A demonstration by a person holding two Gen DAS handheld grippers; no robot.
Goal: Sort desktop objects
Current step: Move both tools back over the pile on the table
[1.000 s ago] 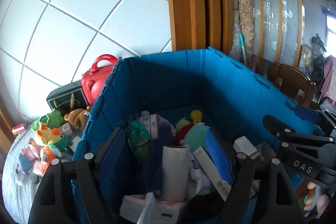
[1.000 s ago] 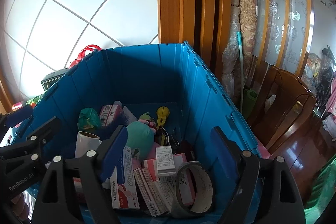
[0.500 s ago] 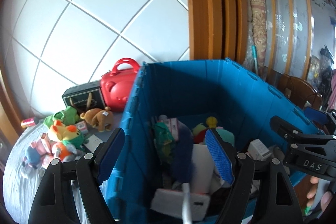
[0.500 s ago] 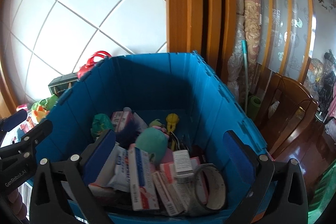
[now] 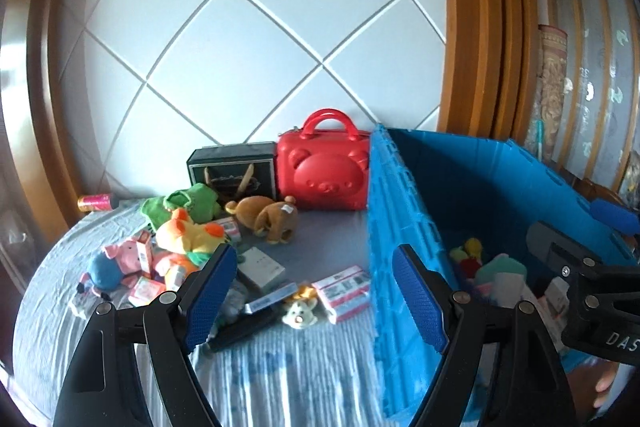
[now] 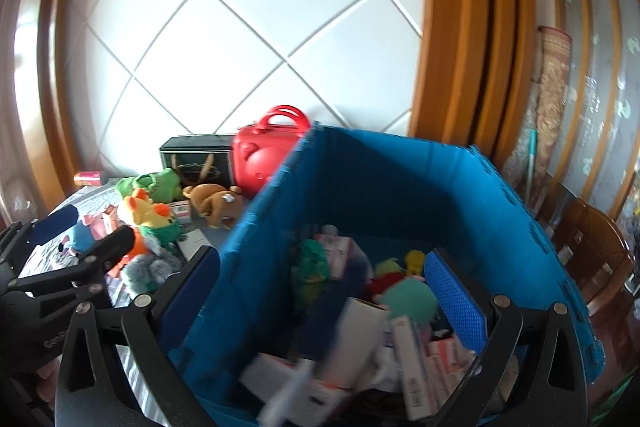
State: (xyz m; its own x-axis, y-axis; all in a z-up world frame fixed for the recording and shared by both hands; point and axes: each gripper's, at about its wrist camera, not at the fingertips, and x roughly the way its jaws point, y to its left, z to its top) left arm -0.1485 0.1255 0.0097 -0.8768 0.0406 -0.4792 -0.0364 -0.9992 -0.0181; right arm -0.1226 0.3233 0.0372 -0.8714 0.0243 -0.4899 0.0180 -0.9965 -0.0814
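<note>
A blue crate (image 5: 404, 227) stands on the right of the table; in the right wrist view the crate (image 6: 380, 179) holds several boxes, plush toys and a white roll. My left gripper (image 5: 316, 291) is open and empty, above the table beside the crate's left wall. My right gripper (image 6: 320, 303) is open and empty over the crate's near left part. On the blue cloth lie a pink-white box (image 5: 346, 293), a white box (image 5: 260, 267), a small white plush (image 5: 299, 313), a brown plush (image 5: 266, 217), a yellow-orange plush (image 5: 188, 237) and a pink plush (image 5: 124, 255).
A red bear-face case (image 5: 324, 171) and a black box (image 5: 232, 173) stand against the tiled wall. A green plush (image 5: 182, 203) and a pink can (image 5: 94, 203) lie at the back left. A wooden chair (image 6: 592, 247) stands right of the crate.
Both grippers have swung left. The left one moved from over the crate's contents to above the table beside the crate. The right one shifted towards the crate's left wall.
</note>
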